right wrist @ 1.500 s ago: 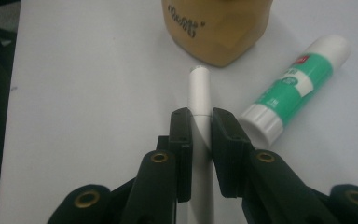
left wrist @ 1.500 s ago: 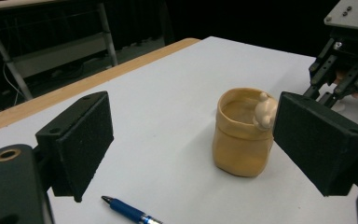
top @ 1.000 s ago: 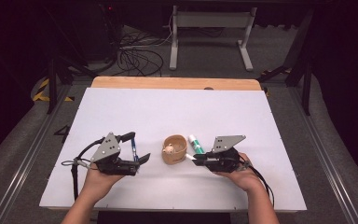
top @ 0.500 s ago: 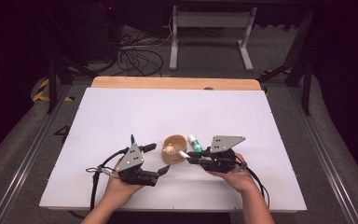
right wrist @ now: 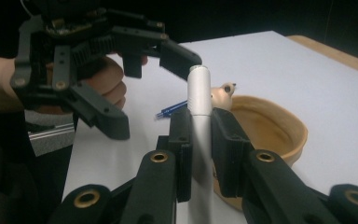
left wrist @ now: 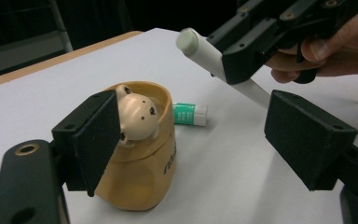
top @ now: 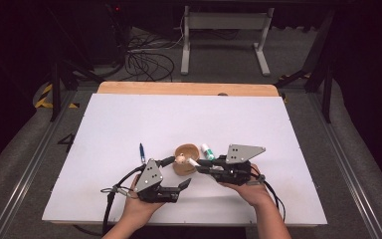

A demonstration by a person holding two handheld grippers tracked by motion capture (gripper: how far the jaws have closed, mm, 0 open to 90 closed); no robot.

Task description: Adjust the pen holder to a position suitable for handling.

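Note:
My right gripper [top: 202,167] is shut on a white pen [right wrist: 199,107] whose capped end [left wrist: 189,41] points toward my left gripper [top: 178,173]. My left gripper [left wrist: 203,135] is open; its jaws have just been closing a little, with nothing pressed between the pads. A tan cup [left wrist: 140,158] with a small bear figure [left wrist: 137,114] in it stands beside one left pad [left wrist: 98,135]. In the high view the cup [top: 185,155] sits just beyond both grippers. From the right gripper view, the left gripper [right wrist: 151,93] hangs close to the pen's end.
A green and white glue stick [top: 207,151] lies behind the cup, also visible as the glue stick [left wrist: 189,113]. A blue pen [top: 142,152] lies left of the cup. The white table top [top: 129,119] ends in a wooden strip [top: 179,88] at the far edge.
My left gripper has moved right, away from the blue pen, up to the cup and the white pen's end. The right gripper has kept still with the pen in it.

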